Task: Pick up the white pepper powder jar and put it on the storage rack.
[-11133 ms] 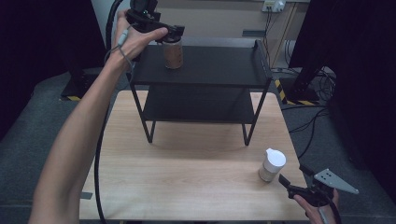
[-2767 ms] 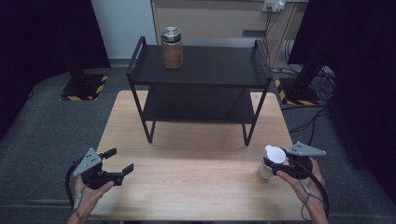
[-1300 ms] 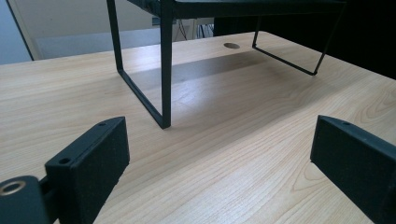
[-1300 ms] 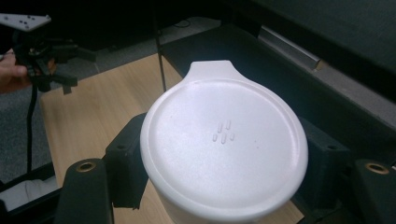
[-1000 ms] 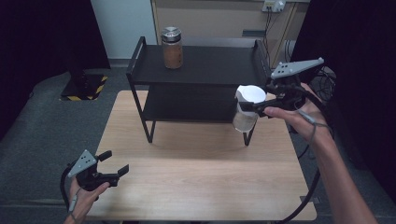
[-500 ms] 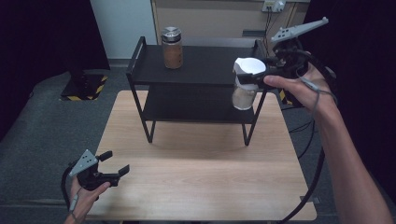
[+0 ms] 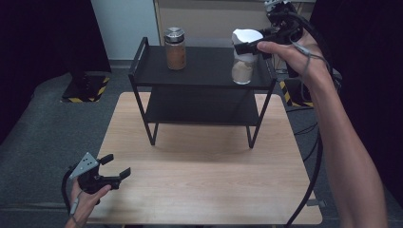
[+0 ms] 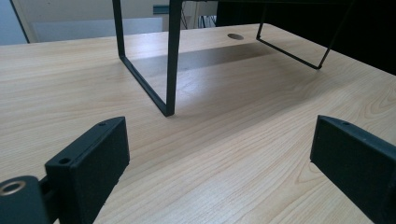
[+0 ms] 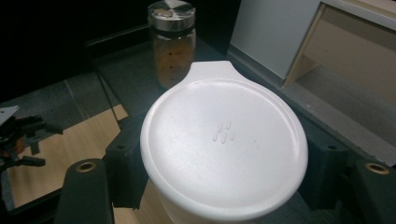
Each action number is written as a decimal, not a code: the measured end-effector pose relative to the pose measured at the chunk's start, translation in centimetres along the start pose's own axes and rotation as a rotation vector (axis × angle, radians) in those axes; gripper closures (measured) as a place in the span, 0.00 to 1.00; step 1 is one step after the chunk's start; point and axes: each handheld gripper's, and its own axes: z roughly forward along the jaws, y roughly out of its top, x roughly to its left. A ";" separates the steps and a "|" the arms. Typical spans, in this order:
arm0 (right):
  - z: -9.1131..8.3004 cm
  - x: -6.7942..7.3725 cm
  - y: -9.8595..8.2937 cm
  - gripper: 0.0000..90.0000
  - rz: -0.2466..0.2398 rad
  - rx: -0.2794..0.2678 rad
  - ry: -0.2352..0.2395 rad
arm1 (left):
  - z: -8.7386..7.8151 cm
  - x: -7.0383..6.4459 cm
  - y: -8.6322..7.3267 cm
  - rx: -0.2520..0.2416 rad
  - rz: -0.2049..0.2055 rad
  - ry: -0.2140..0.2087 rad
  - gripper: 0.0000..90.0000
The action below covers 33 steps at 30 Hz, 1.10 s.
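A clear jar (image 7: pixel 243 66) with a white lid (image 9: pixel 224 140) and beige powder inside is over the right end of the black shelf's top tier (image 7: pixel 209 64). I cannot tell whether its base touches the tier. My right gripper (image 7: pixel 244 45) is shut on it just under the lid, one jaw on each side in the right gripper view (image 9: pixel 224 168). A brown jar (image 7: pixel 175 49) with a metal lid stands at the left of the same tier, also seen behind the white lid (image 9: pixel 171 44). My left gripper (image 7: pixel 115 167) rests open near the table's front left corner, nothing between its jaws (image 8: pixel 219 158).
The two-tier black shelf stands at the back half of the wooden table (image 7: pixel 204 175); its front left leg (image 8: pixel 171 60) is just ahead of my left gripper. The right forearm (image 7: pixel 342 142) reaches along the table's right side, with a cable hanging beside it.
My right gripper has carried the white-lidded jar up and back, from in front of the shelf's right side to over its top tier. The left gripper has stayed put.
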 end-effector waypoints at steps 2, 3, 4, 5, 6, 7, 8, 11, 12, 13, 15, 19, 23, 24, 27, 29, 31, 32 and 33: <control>0.5 -0.3 0.4 0.35 0.008 0.004 -0.016 | -0.1 0.0 -0.1 -0.003 -0.003 0.002 0.04; 0.8 -0.4 0.7 0.35 0.011 0.008 -0.029 | -0.2 0.1 -0.1 -0.001 -0.003 0.002 0.04; 1.1 -0.6 1.0 0.35 0.012 0.017 -0.042 | -0.2 0.1 -0.1 0.000 -0.003 0.003 0.04; 1.3 -0.7 1.0 0.35 0.015 0.017 -0.050 | -0.2 0.1 -0.1 0.001 -0.004 0.006 0.04; 1.6 -1.0 1.1 0.35 0.020 0.019 -0.057 | -0.2 0.1 -0.2 0.002 -0.002 0.008 0.04; 1.7 -1.1 1.2 0.35 0.021 0.022 -0.061 | -0.3 0.1 -0.2 0.003 -0.001 0.010 0.04; 1.9 -1.3 1.2 0.35 0.024 0.022 -0.067 | -0.3 0.1 -0.2 0.005 -0.001 0.010 0.04; 2.5 -1.9 1.2 0.35 0.038 0.023 -0.071 | -0.3 0.1 -0.2 0.005 -0.001 0.011 0.04; 2.8 -2.1 1.2 0.35 0.041 0.026 -0.072 | -0.3 0.1 -0.2 0.005 -0.001 0.011 0.04; 3.0 -2.3 1.2 0.35 0.045 0.029 -0.074 | -0.3 0.1 -0.2 0.005 -0.002 0.011 0.04; 3.3 -2.6 1.2 0.35 0.048 0.034 -0.079 | -0.3 0.1 -0.2 0.007 0.001 0.011 0.04; 3.5 -3.0 1.1 0.35 0.059 0.033 -0.079 | -0.3 0.1 -0.2 0.003 -0.002 0.013 0.04; 3.5 -3.4 0.9 0.35 0.066 0.030 -0.075 | -0.2 0.1 -0.1 0.007 0.001 0.009 0.04; 3.5 -3.4 1.0 0.35 0.066 0.032 -0.076 | -0.2 0.1 -0.1 0.008 0.001 0.009 0.04; 3.7 -3.5 0.9 0.35 0.069 0.036 -0.075 | -0.3 0.1 -0.2 0.003 -0.003 0.010 0.04; 3.9 -3.6 0.8 0.35 0.075 0.035 -0.073 | -0.3 0.2 -0.2 -0.001 -0.008 0.009 0.04; 4.1 -3.7 0.7 0.35 0.078 0.037 -0.072 | -0.3 0.2 -0.2 0.001 -0.009 0.008 0.04; 4.2 -3.8 0.8 0.35 0.077 0.040 -0.072 | -0.3 0.2 -0.2 0.001 -0.009 0.007 0.04; 4.3 -3.8 0.8 0.35 0.075 0.042 -0.072 | -0.3 0.2 -0.2 0.001 -0.010 0.007 0.04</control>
